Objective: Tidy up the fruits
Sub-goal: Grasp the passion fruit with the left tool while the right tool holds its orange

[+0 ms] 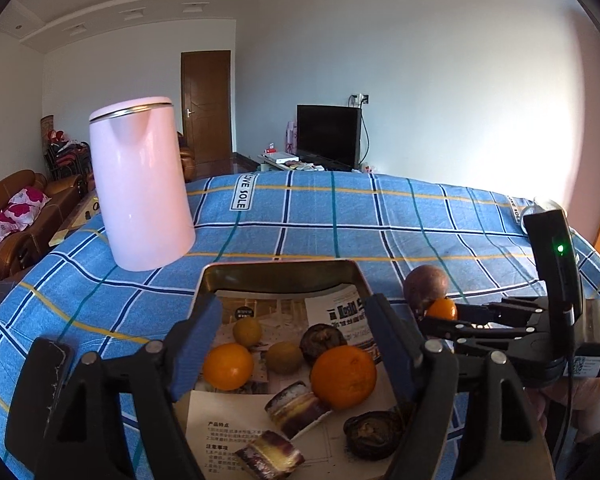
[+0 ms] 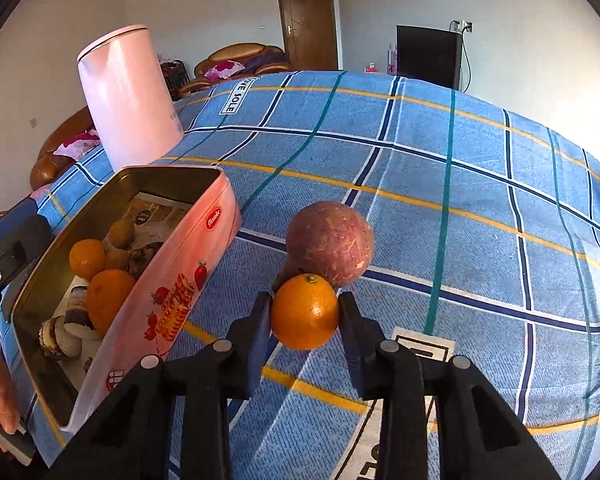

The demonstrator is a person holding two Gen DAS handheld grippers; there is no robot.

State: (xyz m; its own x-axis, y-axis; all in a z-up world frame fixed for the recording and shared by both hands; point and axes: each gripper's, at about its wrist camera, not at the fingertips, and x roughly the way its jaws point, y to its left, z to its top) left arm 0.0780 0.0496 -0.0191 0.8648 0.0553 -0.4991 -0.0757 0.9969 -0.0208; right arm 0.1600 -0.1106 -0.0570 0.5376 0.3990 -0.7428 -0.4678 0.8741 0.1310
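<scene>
Between the pads of the right tool (image 2: 305,312): one small orange (image 2: 304,311), glossy, green stem nub upward, clamped above the blue plaid tabletop (image 2: 480,168). Touching behind it, a mottled purple-brown passion fruit (image 2: 330,243) (base hidden). Left tool (image 1: 296,344) open, empty, over the pink tin (image 2: 188,264) of fruits.

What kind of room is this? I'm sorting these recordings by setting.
Most likely a home living room: a brown sofa with cushions along the wall, a television on a low stand, and a table under a blue checked cloth.
</scene>
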